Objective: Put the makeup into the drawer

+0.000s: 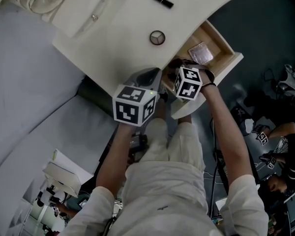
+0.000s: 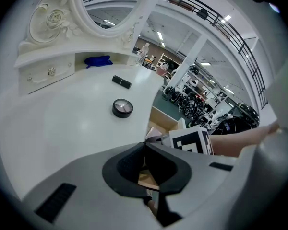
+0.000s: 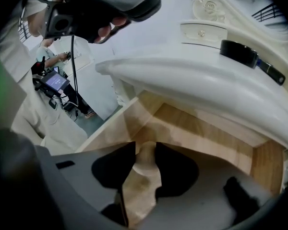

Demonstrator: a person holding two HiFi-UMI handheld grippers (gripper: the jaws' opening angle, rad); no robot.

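I log left gripper (image 2: 145, 150), jaws pressed together, at the tabletop's (image 2: 62, 128) front edge; right gripper (image 3: 146, 150), jaws apart, inside the open drawer (image 3: 197, 128), its wooden floor shown only in that gripper's view; clear packet (image 1: 200, 53) in the drawer, head view only; round compact (image 1: 157, 37) and black lipstick (image 1: 162, 0) on the tabletop.

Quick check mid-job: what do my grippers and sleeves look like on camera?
Both grippers, left gripper and right gripper, have grey bodies with black jaw pads. Each carries a white cube of black square markers. Short white sleeves cover the upper arms.
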